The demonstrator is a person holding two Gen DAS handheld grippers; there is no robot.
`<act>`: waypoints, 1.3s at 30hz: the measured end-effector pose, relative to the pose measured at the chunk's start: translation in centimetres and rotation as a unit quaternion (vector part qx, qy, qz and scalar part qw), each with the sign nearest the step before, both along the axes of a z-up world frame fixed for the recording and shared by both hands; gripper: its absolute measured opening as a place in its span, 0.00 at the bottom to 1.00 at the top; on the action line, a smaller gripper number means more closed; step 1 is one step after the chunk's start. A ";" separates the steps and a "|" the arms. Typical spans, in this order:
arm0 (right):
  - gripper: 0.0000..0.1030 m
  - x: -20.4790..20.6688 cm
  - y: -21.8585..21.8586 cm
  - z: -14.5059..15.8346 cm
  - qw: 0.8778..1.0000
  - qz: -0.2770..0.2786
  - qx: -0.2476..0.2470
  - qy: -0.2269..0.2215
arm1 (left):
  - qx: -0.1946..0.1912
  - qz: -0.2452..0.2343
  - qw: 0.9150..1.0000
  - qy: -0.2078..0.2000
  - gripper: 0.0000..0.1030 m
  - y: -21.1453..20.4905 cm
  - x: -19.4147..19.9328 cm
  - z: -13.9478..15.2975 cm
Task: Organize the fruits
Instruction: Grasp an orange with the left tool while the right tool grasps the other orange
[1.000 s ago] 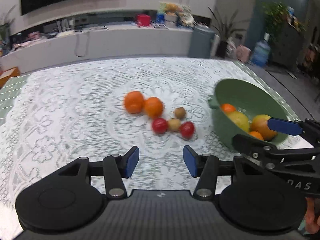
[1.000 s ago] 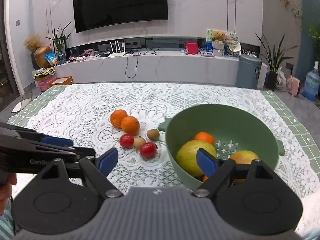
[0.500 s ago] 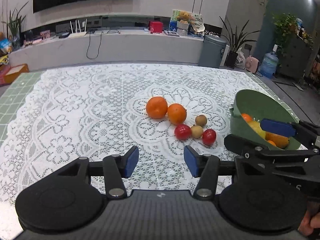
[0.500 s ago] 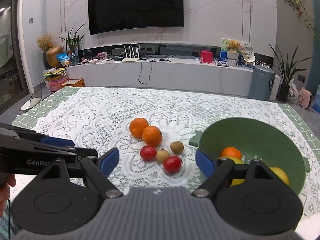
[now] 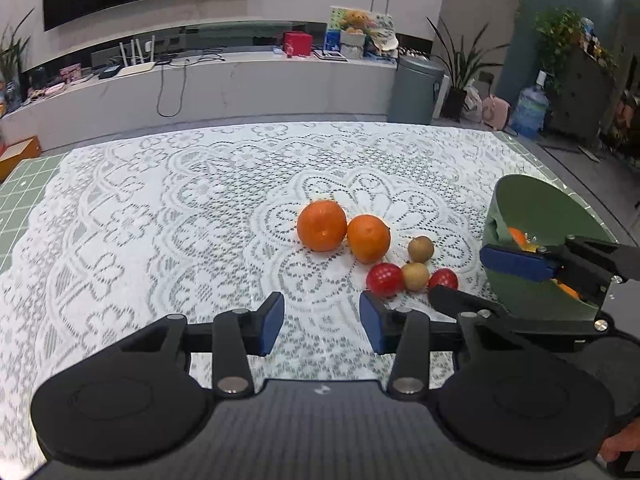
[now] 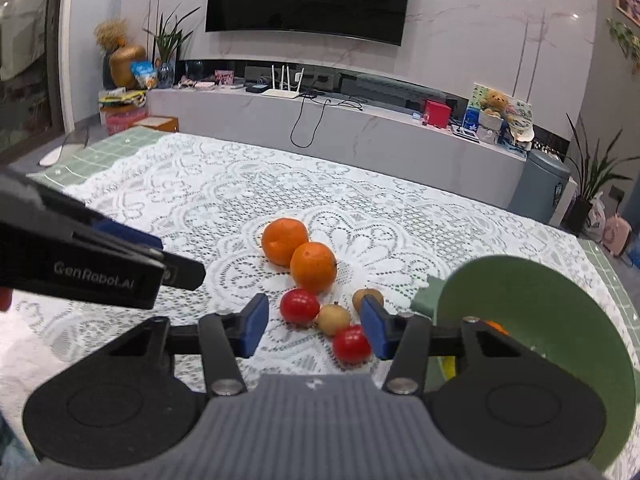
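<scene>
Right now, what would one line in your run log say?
task: organize fruits | left gripper: closing, empty | right gripper: closing, empty | loose: two oranges, small fruits on tablecloth | green bowl: some fruit inside

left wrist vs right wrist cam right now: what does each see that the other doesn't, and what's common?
Only left wrist: the blue water bottle on the floor at far right, and the right gripper reaching in from the right.

Only right wrist: the golden vase at the far left of the room, and the left gripper coming in from the left.

Both: two oranges, two red fruits, two small brown fruits on the lace tablecloth, and the green bowl. Both grippers' jaws are closing, with nothing between them.
</scene>
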State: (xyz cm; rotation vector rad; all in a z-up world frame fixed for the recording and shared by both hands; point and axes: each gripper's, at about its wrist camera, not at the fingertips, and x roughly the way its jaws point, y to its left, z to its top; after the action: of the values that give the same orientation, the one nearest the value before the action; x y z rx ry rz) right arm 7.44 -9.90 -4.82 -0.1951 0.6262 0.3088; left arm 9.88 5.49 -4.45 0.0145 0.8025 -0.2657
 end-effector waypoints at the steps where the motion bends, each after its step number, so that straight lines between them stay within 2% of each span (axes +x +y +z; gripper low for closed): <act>1: 0.47 0.5 0.2 -0.1 1.000 0.003 -0.004 0.000 | 0.001 -0.005 1.000 0.001 0.50 -0.1 0.5 -0.1; 10: 0.47 4.4 2.5 -1.4 0.999 0.024 -0.040 -0.002 | 0.012 -0.044 0.999 0.014 0.50 -0.6 5.3 -0.9; 15: 0.46 6.3 3.2 -2.6 0.998 0.020 -0.052 0.013 | -0.003 -0.049 0.998 0.035 0.50 -0.4 7.8 -2.1; 23: 0.45 8.0 3.5 -3.7 0.999 0.008 -0.041 0.027 | -0.023 -0.054 0.997 0.050 0.50 0.0 10.3 -3.2; 27: 0.41 8.5 3.7 -4.2 0.999 0.009 -0.041 0.033 | -0.028 -0.060 0.996 0.054 0.51 -0.1 11.1 -3.5; 39: 0.38 9.9 3.2 -4.9 0.999 -0.009 -0.025 0.045 | -0.072 -0.050 0.994 0.068 0.55 0.1 13.1 -4.2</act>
State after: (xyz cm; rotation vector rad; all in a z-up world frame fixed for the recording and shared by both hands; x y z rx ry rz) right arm 17.39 -6.71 -9.75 -0.2235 0.7248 0.2855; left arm 22.94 5.61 -8.61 -0.1008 0.9166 -0.4218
